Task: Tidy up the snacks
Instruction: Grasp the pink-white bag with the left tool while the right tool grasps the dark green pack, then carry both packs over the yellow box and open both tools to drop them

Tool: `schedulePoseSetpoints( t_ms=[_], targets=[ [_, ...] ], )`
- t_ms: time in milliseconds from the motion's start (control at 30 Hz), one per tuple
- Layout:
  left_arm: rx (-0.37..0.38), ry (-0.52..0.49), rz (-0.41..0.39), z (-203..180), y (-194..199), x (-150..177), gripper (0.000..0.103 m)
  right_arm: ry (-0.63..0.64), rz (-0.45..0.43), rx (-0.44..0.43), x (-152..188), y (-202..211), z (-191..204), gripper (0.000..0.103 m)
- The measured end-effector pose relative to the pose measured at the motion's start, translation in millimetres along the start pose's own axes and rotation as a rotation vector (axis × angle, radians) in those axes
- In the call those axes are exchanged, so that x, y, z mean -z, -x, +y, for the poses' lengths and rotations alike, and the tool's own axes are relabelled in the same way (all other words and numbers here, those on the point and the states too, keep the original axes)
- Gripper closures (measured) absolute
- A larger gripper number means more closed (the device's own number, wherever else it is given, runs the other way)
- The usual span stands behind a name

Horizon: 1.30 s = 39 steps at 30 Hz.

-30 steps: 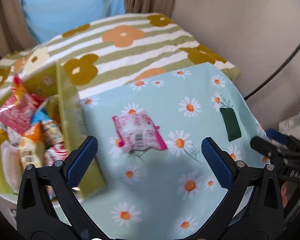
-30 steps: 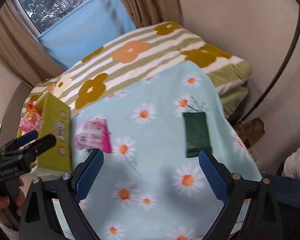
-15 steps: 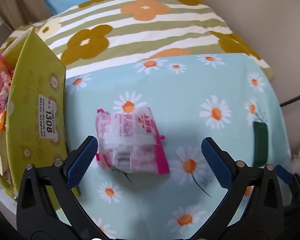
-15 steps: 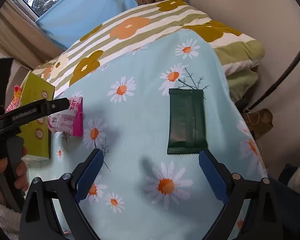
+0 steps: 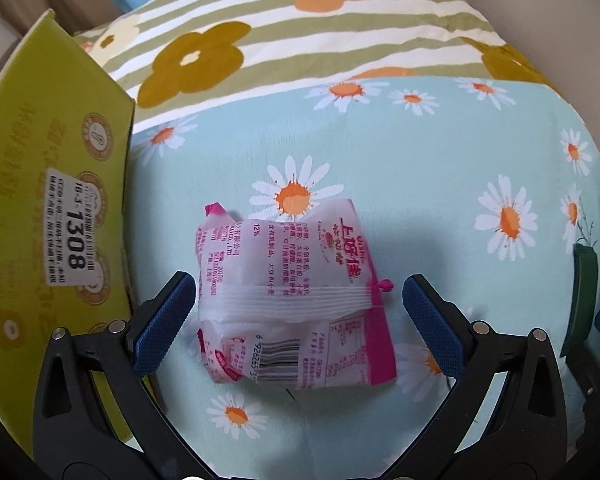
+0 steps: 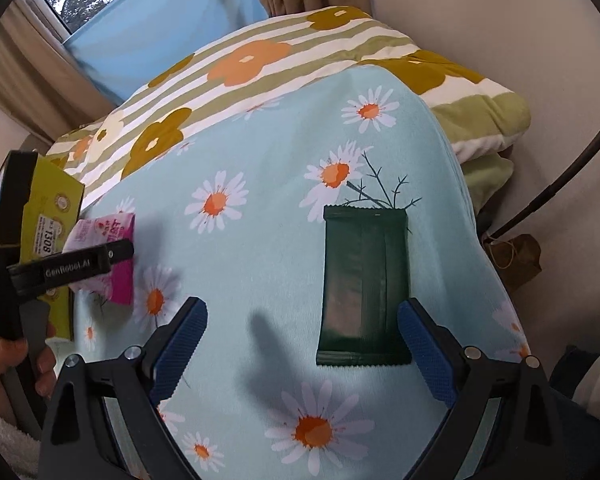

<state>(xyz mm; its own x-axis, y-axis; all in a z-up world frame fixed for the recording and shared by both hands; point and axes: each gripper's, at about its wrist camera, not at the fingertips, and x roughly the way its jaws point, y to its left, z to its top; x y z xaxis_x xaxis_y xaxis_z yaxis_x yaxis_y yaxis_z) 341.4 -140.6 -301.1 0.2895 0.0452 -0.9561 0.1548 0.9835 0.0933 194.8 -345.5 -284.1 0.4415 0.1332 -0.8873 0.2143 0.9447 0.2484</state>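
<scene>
Left gripper (image 5: 299,316) spread wide around pink snack packet (image 5: 290,300) lying on daisy cloth (image 5: 420,184) beside yellow-green box (image 5: 48,208); right gripper (image 6: 302,344) likewise unclenched, dark green packet (image 6: 362,280) just inside its right finger.
</scene>
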Motion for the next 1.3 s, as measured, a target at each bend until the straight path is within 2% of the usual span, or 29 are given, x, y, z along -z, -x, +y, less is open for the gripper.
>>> schedulePoseSetpoints(
  t_ms=[133, 233, 400, 500, 600, 733, 833, 967, 1000, 1167, 1200, 1233, 1300],
  targets=[
    [0.029, -0.01, 0.009, 0, -2, 1, 0.005, 0.03, -0.016, 0.025, 0, 0, 4, 0.008],
    [-0.001, -0.052, 0.02, -4, -5, 2, 0.013, 0.028, -0.025, 0.039, -3, 0, 3, 0.008],
    [0.043, -0.033, 0.027, 0, -4, 5, 0.025, 0.019, -0.023, 0.061, -5, -2, 2, 0.008],
    [0.05, -0.045, 0.026, 0, -1, 6, 0.035, 0.032, -0.023, 0.078, -6, -4, 4, 0.011],
    [0.043, -0.059, 0.026, -1, 2, 8, 0.041, 0.043, -0.022, 0.096, -8, -7, 5, 0.017],
    [0.037, -0.07, 0.027, -1, 5, 12, 0.043, 0.043, -0.007, 0.162, -11, -13, 0, 0.027],
    [0.051, -0.066, 0.024, 0, 10, 16, 0.043, 0.086, -0.003, 0.222, -9, -17, 4, 0.03],
    [0.064, -0.075, 0.021, -3, 16, 17, 0.043, 0.128, -0.003, 0.249, -6, -19, 6, 0.03],
    [0.067, -0.075, 0.019, -4, 18, 18, 0.043, 0.144, -0.005, 0.259, -5, -20, 6, 0.035],
    [0.093, -0.062, -0.003, -6, 29, 19, 0.043, 0.15, -0.005, 0.244, -4, -18, 5, 0.049],
    [0.096, -0.06, -0.01, -6, 33, 19, 0.043, 0.157, -0.006, 0.238, -4, -17, 6, 0.061],
    [0.096, -0.059, -0.016, -6, 35, 20, 0.043, 0.158, -0.001, 0.202, -3, -17, 6, 0.062],
    [0.095, -0.055, -0.023, -5, 40, 21, 0.043, 0.167, -0.001, 0.208, -1, -17, 10, 0.063]
  ],
)
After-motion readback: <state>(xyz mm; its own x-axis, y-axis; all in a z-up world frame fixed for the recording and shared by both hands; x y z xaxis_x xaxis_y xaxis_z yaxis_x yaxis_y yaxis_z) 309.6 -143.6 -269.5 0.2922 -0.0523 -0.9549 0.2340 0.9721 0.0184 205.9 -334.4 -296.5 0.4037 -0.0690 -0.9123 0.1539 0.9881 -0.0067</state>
